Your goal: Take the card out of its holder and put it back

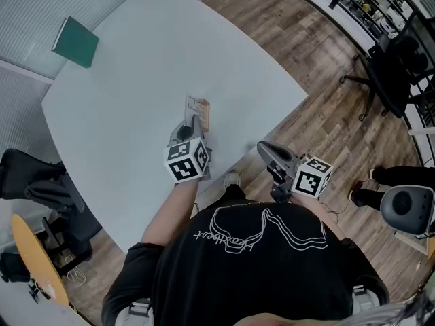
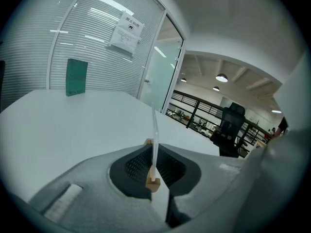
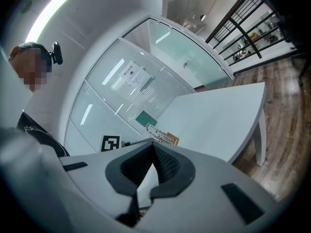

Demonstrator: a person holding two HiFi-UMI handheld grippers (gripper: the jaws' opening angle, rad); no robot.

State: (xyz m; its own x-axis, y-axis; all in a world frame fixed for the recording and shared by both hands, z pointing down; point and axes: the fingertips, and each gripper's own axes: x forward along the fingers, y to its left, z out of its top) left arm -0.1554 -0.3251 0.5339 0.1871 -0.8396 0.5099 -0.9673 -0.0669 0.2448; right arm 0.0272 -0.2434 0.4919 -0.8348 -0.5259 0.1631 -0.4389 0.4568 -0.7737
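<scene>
A clear printed card (image 1: 196, 107) stands in a small wooden holder (image 1: 206, 114) near the middle of the white table (image 1: 122, 94). My left gripper (image 1: 194, 126) is shut on the holder. In the left gripper view the card (image 2: 154, 130) rises edge-on from the wooden holder (image 2: 153, 182), pinched between the dark pads of the left gripper (image 2: 154, 155). My right gripper (image 1: 267, 152) hovers off the table's near edge, shut and with nothing in it. In its own view the right gripper (image 3: 154, 152) points toward the card (image 3: 156, 133) and holder (image 3: 172, 139).
A green book (image 1: 75, 41) lies at the table's far left corner, backed by a glass wall with blinds. A black office chair (image 1: 391, 66) stands on the wood floor at the right. Dark chairs and bags (image 1: 34, 182) sit left of the table.
</scene>
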